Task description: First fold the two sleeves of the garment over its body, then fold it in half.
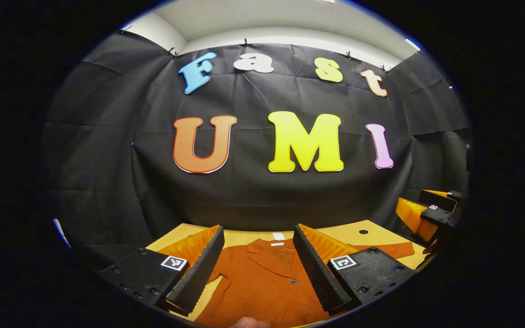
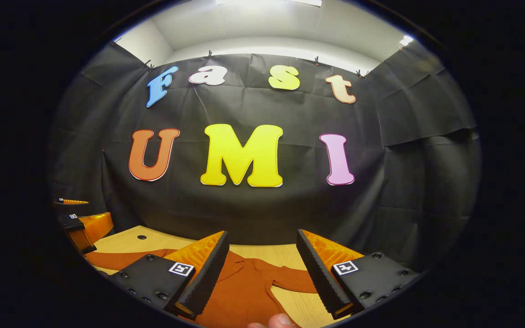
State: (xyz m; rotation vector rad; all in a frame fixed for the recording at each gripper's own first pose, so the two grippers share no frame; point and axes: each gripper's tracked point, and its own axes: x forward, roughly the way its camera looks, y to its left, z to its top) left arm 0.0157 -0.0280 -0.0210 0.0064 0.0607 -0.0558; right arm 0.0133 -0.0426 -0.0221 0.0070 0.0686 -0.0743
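- Left gripper [image 1: 259,262] and right gripper [image 2: 262,269] are held level above the pale wooden bench [image 1: 372,228], fingers spread, gripping nothing.
- The rust-orange buttoned garment [image 1: 262,282] is laid flat, collar toward 12 o'clock, sleeves outstretched.

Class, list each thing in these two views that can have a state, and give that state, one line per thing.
garment: flat on the table, front up, unfolded.
right sleeve: stretched out sideways, not folded.
left gripper: fingers open above the garment, holding nothing.
right gripper: fingers open, holding nothing.
table: carries the garment.
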